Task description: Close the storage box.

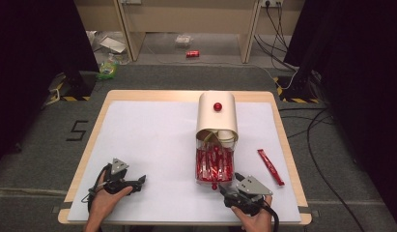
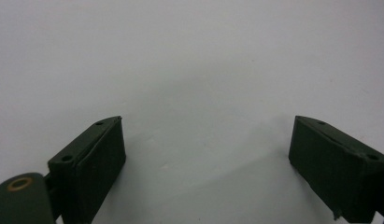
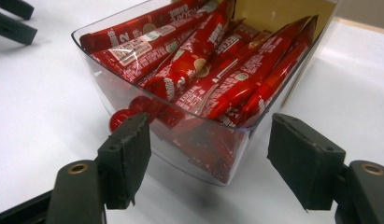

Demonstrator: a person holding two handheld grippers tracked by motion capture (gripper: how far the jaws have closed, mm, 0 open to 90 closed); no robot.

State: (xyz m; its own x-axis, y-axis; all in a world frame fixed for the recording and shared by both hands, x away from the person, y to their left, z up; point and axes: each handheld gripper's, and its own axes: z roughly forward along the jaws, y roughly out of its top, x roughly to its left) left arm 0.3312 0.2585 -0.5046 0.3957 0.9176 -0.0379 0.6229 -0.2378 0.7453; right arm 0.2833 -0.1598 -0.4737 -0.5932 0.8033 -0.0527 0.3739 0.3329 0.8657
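A cream box (image 1: 216, 121) with a red knob (image 1: 217, 106) on top lies at the middle of the white table mat (image 1: 143, 135). A clear drawer (image 1: 214, 166) sticks out of it toward me, packed with red sachets (image 3: 203, 65). My right gripper (image 1: 229, 182) is open at the drawer's near end. In the right gripper view its jaws (image 3: 210, 154) flank the clear drawer (image 3: 91, 51) front without pressing on it, and a small red knob (image 3: 118, 119) sits beside the left pad. My left gripper (image 1: 142, 180) rests at the front left, open (image 2: 206, 154) over bare mat.
One loose red sachet (image 1: 270, 166) lies on the mat right of the drawer. The wooden table edge (image 1: 283, 125) frames the mat. Beyond the table are grey floor, cables (image 1: 312, 135), a red can (image 1: 192, 53) and stand bases.
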